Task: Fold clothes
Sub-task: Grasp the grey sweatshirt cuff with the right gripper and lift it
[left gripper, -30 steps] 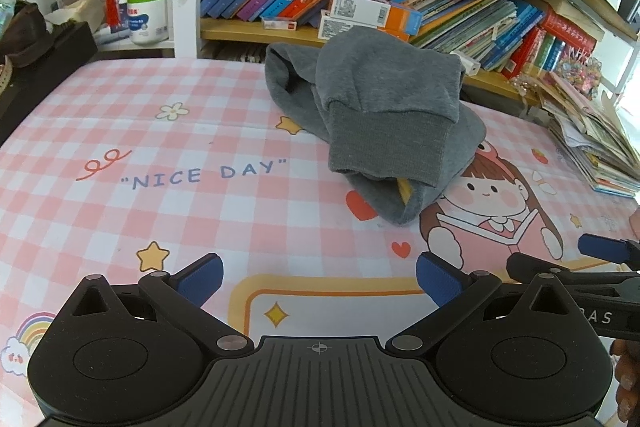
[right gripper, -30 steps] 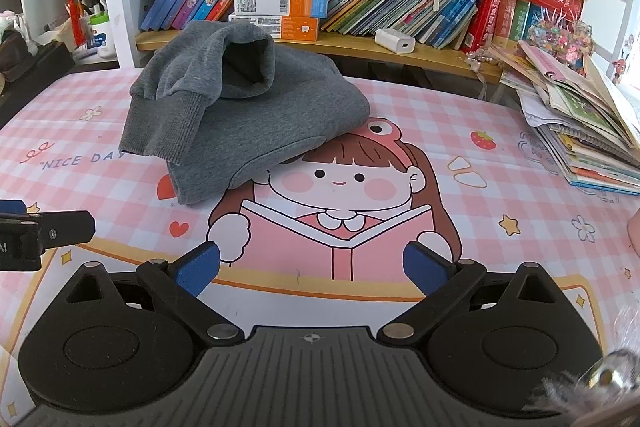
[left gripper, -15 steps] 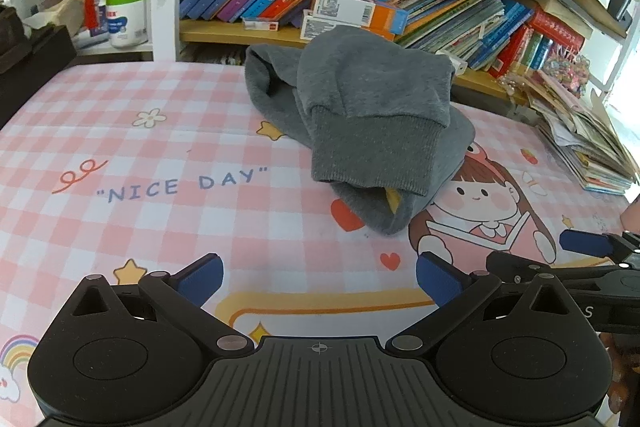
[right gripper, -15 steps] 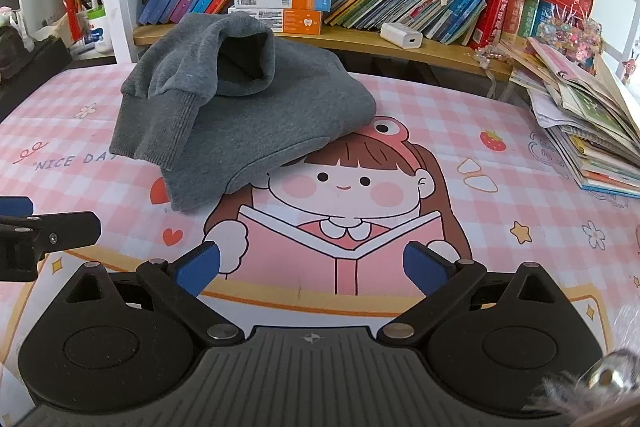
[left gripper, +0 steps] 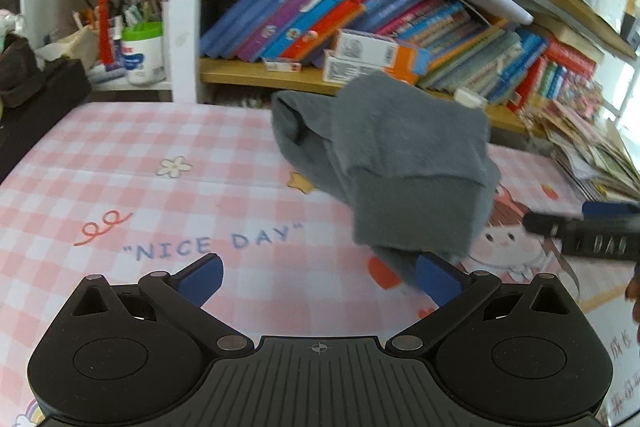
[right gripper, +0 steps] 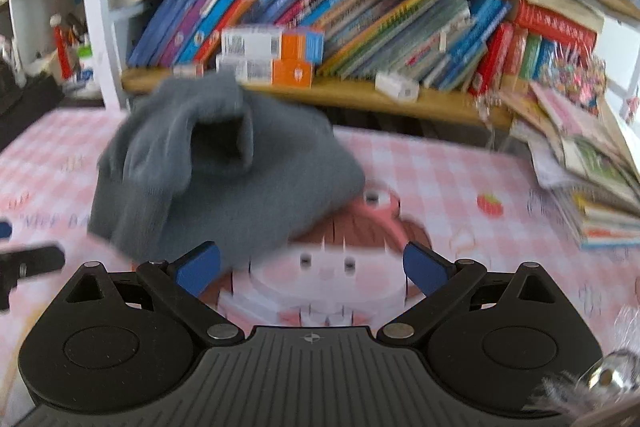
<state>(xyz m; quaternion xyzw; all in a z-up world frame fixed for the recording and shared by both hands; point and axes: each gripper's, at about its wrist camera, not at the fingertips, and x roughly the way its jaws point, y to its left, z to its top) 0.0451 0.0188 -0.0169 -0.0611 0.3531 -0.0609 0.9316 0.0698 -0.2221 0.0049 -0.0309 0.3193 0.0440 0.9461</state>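
I am holding both hand-held grippers wide open and empty: the left hand-held gripper (left gripper: pixel 318 277) sits nearer the crumpled gray sweatshirt (left gripper: pixel 400 163), lying ahead-right on the desk (left gripper: pixel 120 147) (ribbed cuff nearest), the right hand-held gripper (right gripper: pixel 312 267) beside it.

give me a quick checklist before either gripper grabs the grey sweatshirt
1. Left gripper open: ok, jaws spread, nothing between them.
2. Right gripper open: ok, jaws spread and empty.
3. Grey sweatshirt flat on the pink checked mat: not ok, it lies bunched with the ribbed cuff draped on top.
4. Near hem within reach of the left gripper: ok, cloth sits just ahead of its right fingertip.
5. Contact made: cannot tell, right wrist view is blurred.
6. Stack of magazines apart from the sweatshirt: ok.
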